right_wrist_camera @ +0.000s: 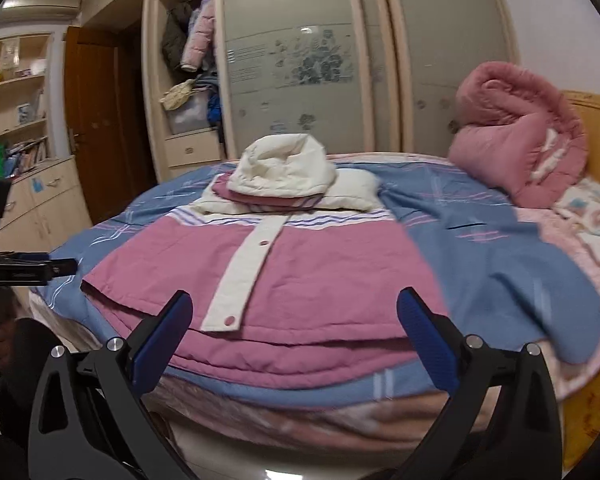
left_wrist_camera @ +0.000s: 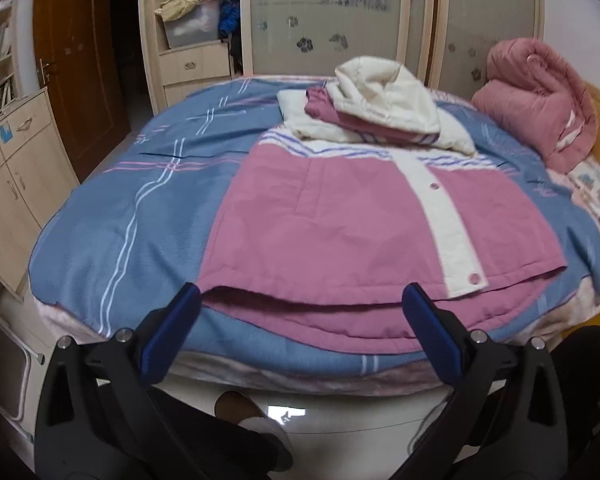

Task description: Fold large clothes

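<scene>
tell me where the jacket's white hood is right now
In both wrist views, the white hood lies folded onto the pink jacket at its far end, left of the rolled pink quilt.

A pink jacket (left_wrist_camera: pixel 364 232) with a cream button strip lies flat on the blue bed cover (left_wrist_camera: pixel 140 200), its hem toward the camera. Its cream hood (left_wrist_camera: pixel 384 100) and the sleeves are folded on the upper part. The left gripper (left_wrist_camera: pixel 306 300) is wide open just in front of the hem, not touching it. A rolled pink quilt (left_wrist_camera: pixel 536 100) lies at the right, a wardrobe (left_wrist_camera: pixel 332 16) stands behind the bed.
</scene>
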`<state>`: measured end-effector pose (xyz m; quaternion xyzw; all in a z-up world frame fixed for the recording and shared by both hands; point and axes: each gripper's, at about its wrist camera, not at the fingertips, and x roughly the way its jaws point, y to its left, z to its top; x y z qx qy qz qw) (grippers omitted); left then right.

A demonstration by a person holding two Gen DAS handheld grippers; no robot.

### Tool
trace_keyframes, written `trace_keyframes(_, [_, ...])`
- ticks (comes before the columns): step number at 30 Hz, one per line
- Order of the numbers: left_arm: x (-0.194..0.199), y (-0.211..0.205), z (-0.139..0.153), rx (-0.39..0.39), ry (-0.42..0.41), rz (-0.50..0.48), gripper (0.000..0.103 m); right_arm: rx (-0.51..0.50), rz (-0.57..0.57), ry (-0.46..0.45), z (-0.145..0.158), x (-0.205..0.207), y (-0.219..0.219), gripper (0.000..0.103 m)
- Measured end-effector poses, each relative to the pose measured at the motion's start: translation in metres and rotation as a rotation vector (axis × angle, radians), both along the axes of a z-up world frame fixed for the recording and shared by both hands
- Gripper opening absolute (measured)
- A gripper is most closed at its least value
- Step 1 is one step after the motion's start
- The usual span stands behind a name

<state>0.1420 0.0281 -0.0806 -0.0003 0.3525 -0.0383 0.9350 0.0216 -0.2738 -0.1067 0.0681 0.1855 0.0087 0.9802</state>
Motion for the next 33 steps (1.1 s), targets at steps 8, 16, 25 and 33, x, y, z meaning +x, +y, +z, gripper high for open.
trace_keyframes(8, [-0.040, -0.022, 0.043, 0.068, -0.098, -0.057, 0.101, -0.038, -0.049, -0.059, 0.035, -0.035, -0.004, 0.102])
trace_keyframes(16, [-0.062, -0.026, 0.071, 0.055, -0.163, -0.073, 0.101, -0.030, -0.054, -0.134, 0.051, -0.059, -0.005, 0.102])
trace_keyframes(25, [-0.063, -0.027, 0.070, 0.054, -0.166, -0.092, 0.101, -0.029, -0.053, -0.140, 0.050, -0.061, -0.008, 0.102])
trace_keyframes(33, [-0.069, -0.053, 0.023, 0.528, -0.309, -0.229, 0.101, -0.441, 0.035, -0.054, 0.004, -0.027, 0.029, 0.102])
